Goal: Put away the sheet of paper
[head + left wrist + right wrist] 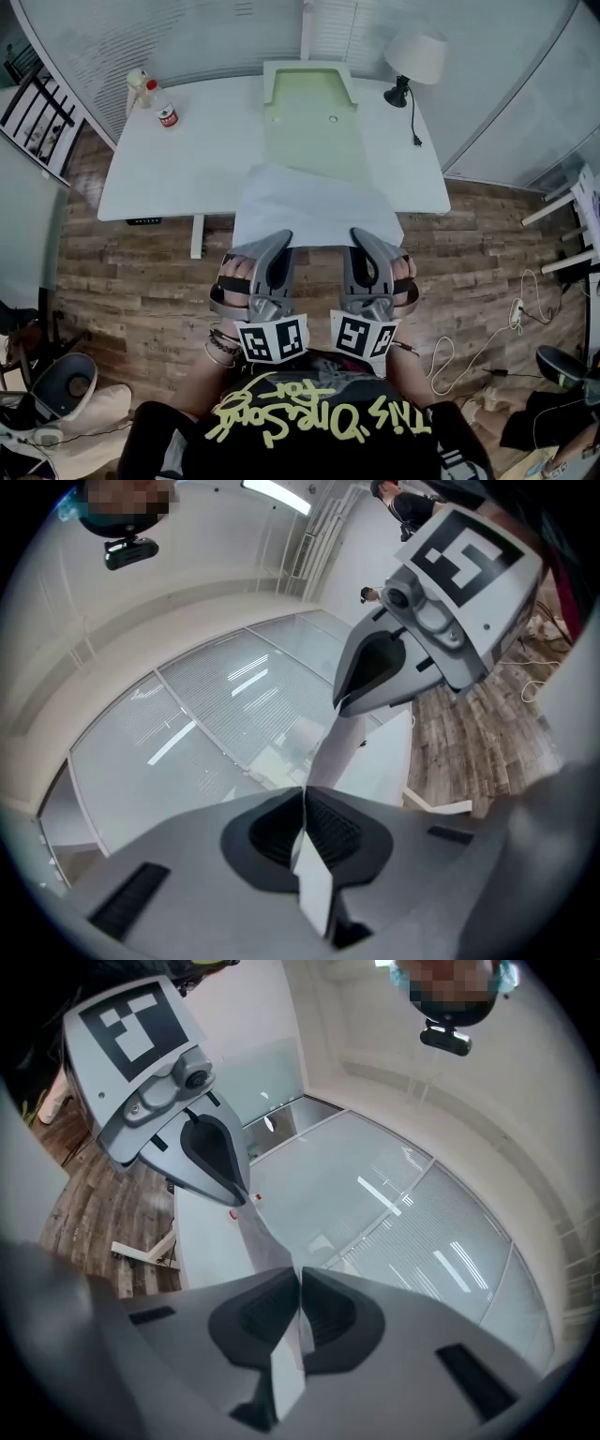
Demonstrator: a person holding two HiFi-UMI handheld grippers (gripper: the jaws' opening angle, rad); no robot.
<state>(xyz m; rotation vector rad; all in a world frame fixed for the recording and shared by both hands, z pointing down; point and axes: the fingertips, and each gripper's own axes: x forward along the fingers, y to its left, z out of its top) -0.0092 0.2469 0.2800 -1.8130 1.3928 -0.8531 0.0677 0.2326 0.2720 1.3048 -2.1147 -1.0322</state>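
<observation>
A white sheet of paper point(314, 211) lies half on the white table point(178, 159), and its near edge reaches past the table's front. My left gripper point(281, 244) is shut on the sheet's near left edge, my right gripper point(361, 241) on its near right edge. A pale green folder point(309, 108) lies open behind the sheet, its near part under the paper. In the left gripper view the jaws point(303, 822) pinch the paper point(326, 761) edge-on. The right gripper view shows the same: closed jaws point(300, 1307) clamp the paper point(265, 1239).
A desk lamp point(415, 56) stands at the table's back right, with its cord running forward. A small bottle point(166, 112) and a spray bottle point(141, 86) stand at the back left. Wooden floor surrounds the table. A cable point(469, 347) lies on it at the right.
</observation>
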